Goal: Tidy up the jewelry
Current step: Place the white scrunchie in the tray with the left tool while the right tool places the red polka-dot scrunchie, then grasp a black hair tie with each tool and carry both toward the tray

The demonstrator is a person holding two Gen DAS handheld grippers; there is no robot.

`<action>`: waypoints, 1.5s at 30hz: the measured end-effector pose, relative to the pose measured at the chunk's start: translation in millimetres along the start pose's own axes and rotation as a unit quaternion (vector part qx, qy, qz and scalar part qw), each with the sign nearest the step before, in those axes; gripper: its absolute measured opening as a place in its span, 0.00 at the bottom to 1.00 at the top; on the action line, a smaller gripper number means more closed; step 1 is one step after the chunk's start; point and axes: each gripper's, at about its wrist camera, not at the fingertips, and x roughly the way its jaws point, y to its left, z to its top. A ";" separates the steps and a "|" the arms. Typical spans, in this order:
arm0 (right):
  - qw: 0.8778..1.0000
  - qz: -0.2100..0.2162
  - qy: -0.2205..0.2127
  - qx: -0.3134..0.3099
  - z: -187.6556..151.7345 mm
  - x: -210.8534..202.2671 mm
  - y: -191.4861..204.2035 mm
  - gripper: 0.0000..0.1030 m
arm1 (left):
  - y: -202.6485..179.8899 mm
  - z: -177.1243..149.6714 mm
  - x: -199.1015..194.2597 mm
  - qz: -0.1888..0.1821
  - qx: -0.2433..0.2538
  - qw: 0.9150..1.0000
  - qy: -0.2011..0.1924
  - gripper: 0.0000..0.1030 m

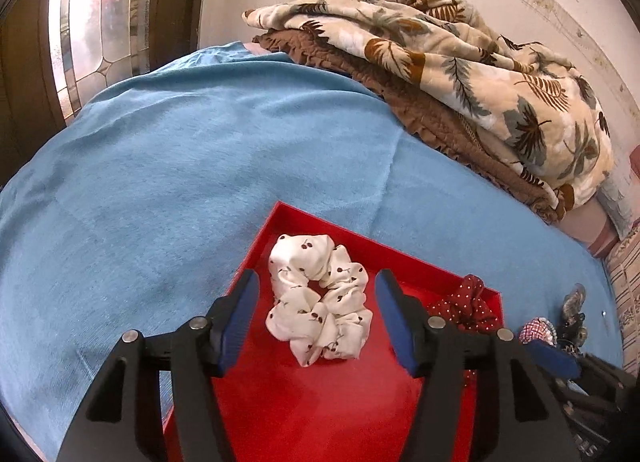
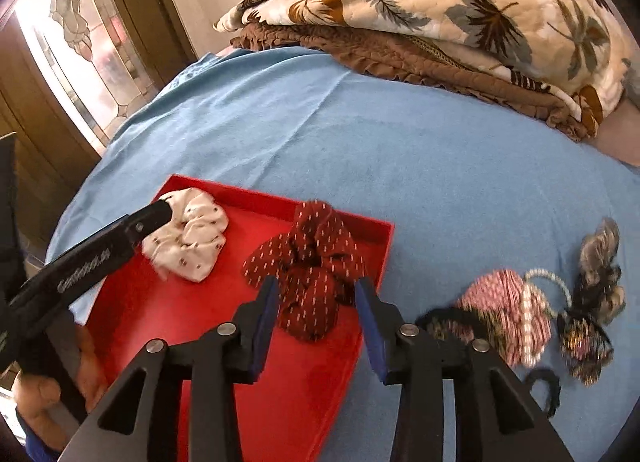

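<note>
In the red tray [image 2: 372, 258], both scrunchies lie free between spread jaws; arm lettering unreadable.

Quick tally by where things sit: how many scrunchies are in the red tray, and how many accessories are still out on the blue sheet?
In the red tray: 2, the white scrunchie and the dark red scrunchie.
On the blue sheet: a blurred pile; count unclear.
Total surely counted: 2.

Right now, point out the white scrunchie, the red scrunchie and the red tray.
white scrunchie [image 1: 318, 298], left wrist view, on its middle folds.
red scrunchie [image 2: 310, 282], right wrist view, on its bunched centre.
red tray [image 2: 280, 382], right wrist view, on its bare floor.
</note>
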 end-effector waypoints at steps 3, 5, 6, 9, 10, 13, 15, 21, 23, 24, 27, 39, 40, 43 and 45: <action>1.000 -0.001 -0.004 0.004 -16.8 -17.7 -7.8 0.47 | 1.2 -3.9 -4.7 0.004 -0.002 1.000 -0.003 0.58; 1.000 -0.005 -0.008 0.010 -30.9 -32.4 -18.3 0.48 | 1.3 -9.0 -9.5 0.005 -0.005 1.000 -0.008 0.58; 1.000 -0.008 -0.011 0.014 -40.3 -41.6 -26.9 0.49 | 1.1 -11.9 -12.4 0.005 -0.007 1.000 -0.012 0.58; 0.999 -0.026 -0.018 0.032 -67.3 -66.7 -55.9 0.56 | -2.2 -23.5 -26.8 0.003 -0.017 0.999 -0.032 0.58; 0.998 -0.034 -0.020 0.038 -75.4 -72.9 -65.2 0.57 | -5.9 -29.3 -33.3 0.002 -0.017 0.999 -0.039 0.58; 0.995 -0.065 -0.020 0.068 -108.2 -96.4 -106.0 0.58 | -19.1 -45.4 -47.9 0.000 0.001 0.999 -0.049 0.58; 0.993 -0.081 -0.021 0.086 -124.3 -108.2 -131.3 0.58 | -33.3 -56.8 -56.8 0.003 0.020 0.999 -0.046 0.58; 0.983 -0.100 -0.023 0.153 -159.7 -127.3 -192.7 0.58 | -86.7 -80.6 -79.8 -0.045 0.074 0.996 -0.023 0.58; 0.981 -0.093 -0.027 0.166 -167.2 -129.2 -200.8 0.58 | -109.6 -84.5 -80.3 -0.058 0.102 0.993 -0.013 0.58; 0.981 -0.088 -0.029 0.170 -169.8 -129.3 -203.0 0.58 | -121.3 -85.4 -79.0 -0.060 0.116 0.991 -0.007 0.58; 0.982 -0.073 -0.031 0.171 -172.2 -125.9 -206.4 0.58 | -148.2 -85.9 -71.3 -0.071 0.145 0.987 0.008 0.58; 0.987 -0.047 -0.032 0.148 -139.9 -80.4 -205.8 0.58 | -217.1 -70.8 19.6 -0.070 0.251 0.962 0.084 0.50; 0.988 -0.045 -0.031 0.148 -135.8 -74.2 -206.9 0.58 | -218.7 -70.6 27.8 -0.066 0.257 0.960 0.089 0.50; 0.988 -0.045 -0.029 0.146 -128.4 -63.4 -208.8 0.58 | -216.6 -68.4 41.5 -0.073 0.256 0.958 0.105 0.50; 0.988 -0.045 -0.028 0.144 -123.8 -56.5 -208.6 0.58 | -214.6 -68.0 47.8 -0.086 0.253 0.957 0.117 0.50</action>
